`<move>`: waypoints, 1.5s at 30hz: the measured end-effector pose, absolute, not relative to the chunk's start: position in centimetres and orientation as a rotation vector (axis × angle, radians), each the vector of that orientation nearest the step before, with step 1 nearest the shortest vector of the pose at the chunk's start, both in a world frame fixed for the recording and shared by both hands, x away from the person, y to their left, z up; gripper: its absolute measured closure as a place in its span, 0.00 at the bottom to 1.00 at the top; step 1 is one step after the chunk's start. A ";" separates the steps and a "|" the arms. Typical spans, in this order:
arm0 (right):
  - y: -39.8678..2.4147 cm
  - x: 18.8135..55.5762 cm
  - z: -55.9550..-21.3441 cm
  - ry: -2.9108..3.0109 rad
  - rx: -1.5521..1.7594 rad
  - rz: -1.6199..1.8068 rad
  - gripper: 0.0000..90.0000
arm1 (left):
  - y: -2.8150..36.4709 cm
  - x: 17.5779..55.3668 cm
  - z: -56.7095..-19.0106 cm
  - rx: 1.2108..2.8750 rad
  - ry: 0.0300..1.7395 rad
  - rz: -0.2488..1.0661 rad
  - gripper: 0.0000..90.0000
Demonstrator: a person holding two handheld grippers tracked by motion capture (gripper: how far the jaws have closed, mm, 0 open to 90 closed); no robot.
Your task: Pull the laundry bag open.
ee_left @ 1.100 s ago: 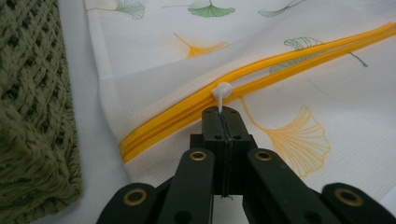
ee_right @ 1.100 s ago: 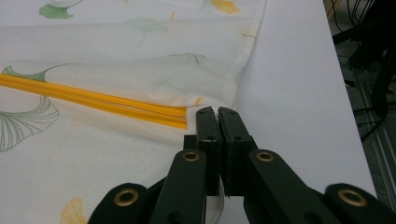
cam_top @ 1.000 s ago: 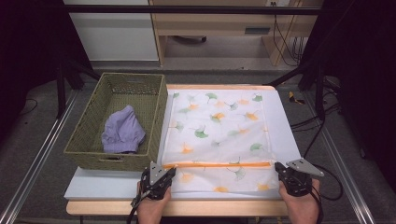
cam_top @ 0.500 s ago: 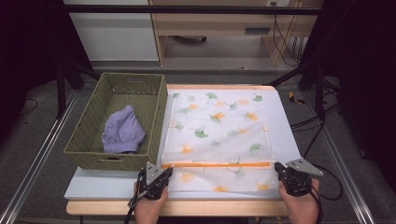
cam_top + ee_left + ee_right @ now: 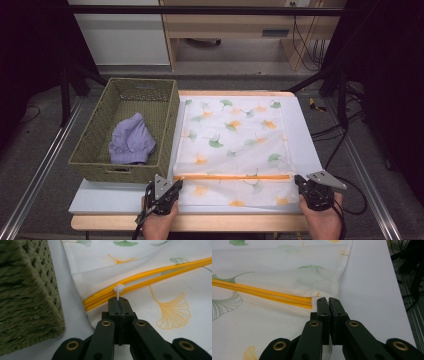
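Zipper trouble looms: the left gripper [image 5: 117, 301] pinches the small white zipper pull [image 5: 118, 289] of the white ginkgo-print mesh laundry bag [image 5: 235, 145], lying along the table's near edge, while the right gripper [image 5: 328, 301] clamps its right hem. Uneven tension could jam the yellow zipper [image 5: 160, 271] or slip the pull free.

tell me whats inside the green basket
A crumpled purple cloth lies in the green basket, toward its near end. The far part of the basket floor is bare. Whatever may sit under the cloth is covered, so it cannot be told.
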State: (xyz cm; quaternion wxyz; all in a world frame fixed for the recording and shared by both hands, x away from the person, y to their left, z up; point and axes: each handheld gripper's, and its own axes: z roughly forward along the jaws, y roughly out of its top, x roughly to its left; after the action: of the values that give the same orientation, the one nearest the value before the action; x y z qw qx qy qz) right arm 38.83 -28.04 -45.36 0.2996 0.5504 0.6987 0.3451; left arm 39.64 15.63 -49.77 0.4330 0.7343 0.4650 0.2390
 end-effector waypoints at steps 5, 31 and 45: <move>-28.1 38.8 -45.5 1.854 1.464 0.921 0.98 | 15.7 39.6 -49.9 1.826 1.162 0.600 1.00; -28.1 38.8 -45.6 1.855 1.475 0.915 0.98 | 16.9 39.5 -50.1 1.789 1.205 0.610 1.00; -28.2 38.8 -45.6 1.856 1.479 0.918 0.98 | 17.0 39.5 -50.2 1.786 1.208 0.607 1.00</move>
State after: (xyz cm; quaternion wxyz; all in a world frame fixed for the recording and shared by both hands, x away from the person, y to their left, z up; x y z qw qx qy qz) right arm 38.83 -28.16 -45.62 0.2940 0.5556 0.6972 0.3447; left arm 39.49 16.99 -50.20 0.4357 0.7177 0.4854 0.2438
